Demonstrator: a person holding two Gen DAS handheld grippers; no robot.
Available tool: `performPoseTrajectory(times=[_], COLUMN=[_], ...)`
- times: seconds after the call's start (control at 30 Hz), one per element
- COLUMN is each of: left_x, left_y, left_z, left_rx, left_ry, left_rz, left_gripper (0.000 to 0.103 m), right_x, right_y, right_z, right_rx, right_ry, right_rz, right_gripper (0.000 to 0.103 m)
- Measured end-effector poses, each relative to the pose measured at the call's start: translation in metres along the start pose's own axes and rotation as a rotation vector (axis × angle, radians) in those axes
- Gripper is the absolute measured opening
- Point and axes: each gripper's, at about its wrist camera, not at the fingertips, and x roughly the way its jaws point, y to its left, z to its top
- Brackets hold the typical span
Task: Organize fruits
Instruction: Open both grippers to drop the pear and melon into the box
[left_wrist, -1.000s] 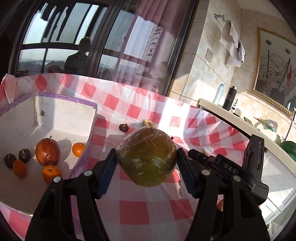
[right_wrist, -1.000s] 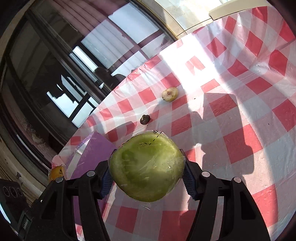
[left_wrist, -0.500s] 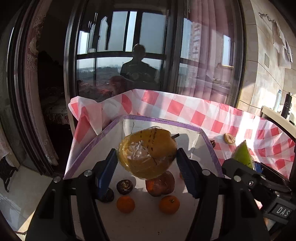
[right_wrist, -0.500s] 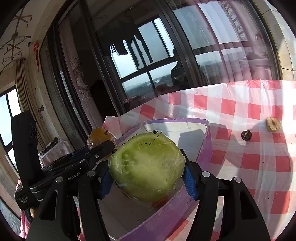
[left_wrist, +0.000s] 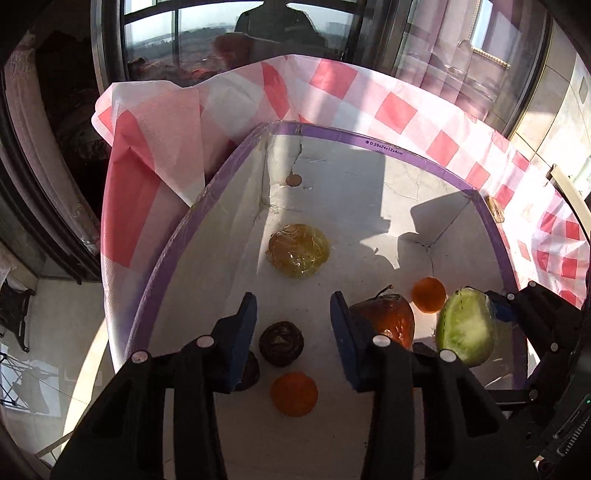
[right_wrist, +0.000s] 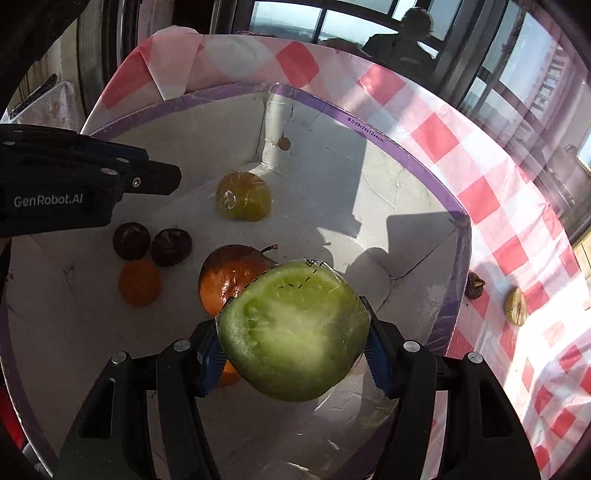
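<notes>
A white box with a purple rim (left_wrist: 388, 149) (right_wrist: 406, 158) stands on the checked tablecloth. A wrapped yellow fruit half (left_wrist: 298, 250) (right_wrist: 242, 200) lies on the box floor near the far corner. My left gripper (left_wrist: 293, 325) is open and empty above the box, just short of that fruit. My right gripper (right_wrist: 291, 350) is shut on a wrapped green melon half (right_wrist: 293, 332) (left_wrist: 464, 325), held over the box. In the box lie a red pear (left_wrist: 384, 319) (right_wrist: 231, 275), oranges (left_wrist: 294, 394) (right_wrist: 139, 282) and dark round fruits (left_wrist: 280, 343) (right_wrist: 171, 246).
On the tablecloth (right_wrist: 517, 236) right of the box lie a small dark fruit (right_wrist: 474, 288) and a pale cut fruit piece (right_wrist: 516, 306). The cloth's corner (left_wrist: 147, 147) hangs over the table edge by the window. The left gripper's body (right_wrist: 74, 184) reaches over the box's left side.
My left gripper has opened and let go of the yellow fruit half, which now lies in the box. My right gripper has carried the green melon half in over the box.
</notes>
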Motion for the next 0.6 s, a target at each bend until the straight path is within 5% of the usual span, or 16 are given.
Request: performPoseTrajectory(times=[0.2, 0.6], left_x=[0.000, 0.000], left_y=[0.008, 0.006], left_z=[-0.002, -0.004], left_rx=[-0.056, -0.054], left_ry=[0.014, 0.017], left_rz=[-0.061, -0.070], left_gripper=[0.064, 0.069], right_x=[0.003, -0.010], right_y=[0.003, -0.005], right_z=[0.003, 0.002], right_rx=[-0.007, 0.084], right_ry=[0.029, -0.105], right_rz=[0.006, 0.018], right_gripper=[0.063, 0.069])
